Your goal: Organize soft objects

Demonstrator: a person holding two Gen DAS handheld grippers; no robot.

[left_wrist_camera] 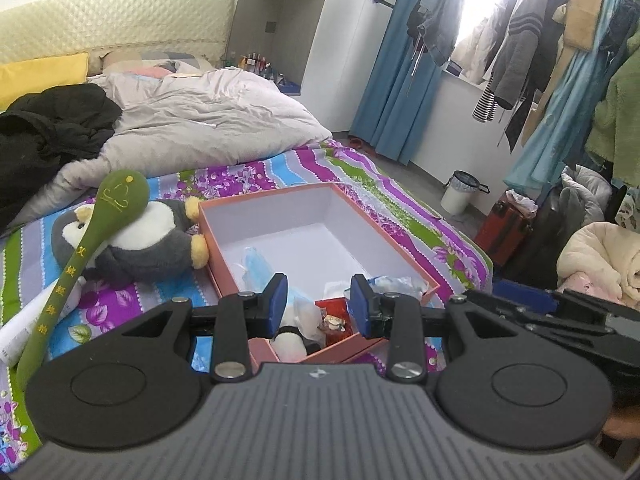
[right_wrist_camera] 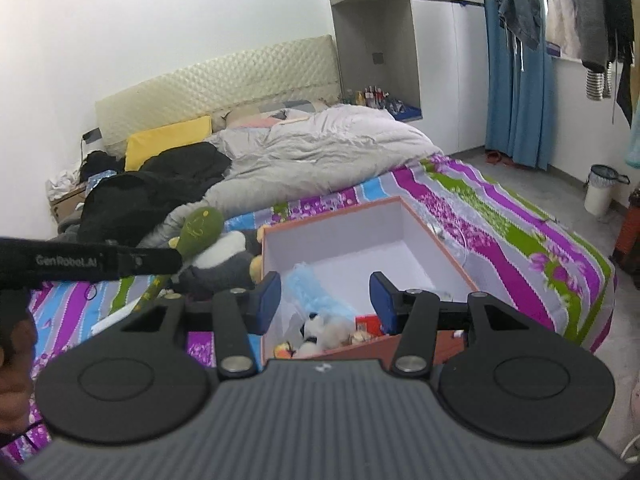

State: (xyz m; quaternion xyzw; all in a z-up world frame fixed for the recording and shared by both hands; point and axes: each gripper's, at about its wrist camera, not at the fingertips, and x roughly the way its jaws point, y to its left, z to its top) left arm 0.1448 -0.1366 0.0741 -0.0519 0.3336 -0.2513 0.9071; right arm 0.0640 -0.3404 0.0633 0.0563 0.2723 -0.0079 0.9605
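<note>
Roughly mid-task, by my read. Pink box (left_wrist_camera: 316, 216) sits open on the bed (left_wrist_camera: 360, 176), and its near end already holds a few soft items: a blue face mask (left_wrist_camera: 256, 266), a small black-and-white plush (right_wrist_camera: 320, 330), some clear plastic wrapping and a red packet (left_wrist_camera: 334, 308). Far half of the box is bare white floor, so plenty of room left.

Still outside: grey penguin plush (left_wrist_camera: 140, 244), lying on the bedsheet just beside the box's left wall, one yellow foot touching or nearly touching it. Green stuffed mallet (left_wrist_camera: 100, 232) with yellow lettering leans across the penguin, handle running down toward the left gripper's body. White paper-like sheet under the handle end; can't tell what it is. Black coat (left_wrist_camera: 52, 132) and grey duvet (left_wrist_camera: 200, 120) further up the bed; whether they count as task items is unclear.

Left gripper (left_wrist_camera: 318, 300): fingers moderately apart, nothing between them, hovering over the box's near end above the contents. Not touching anything as far as I can tell.

Right gripper (right_wrist_camera: 326, 300): fingers spread a bit wider, also empty, hovering over the same near end of the box.

Likely remaining: penguin and mallet into the box. Mallet is long, probably needs to lie diagonally.
</note>
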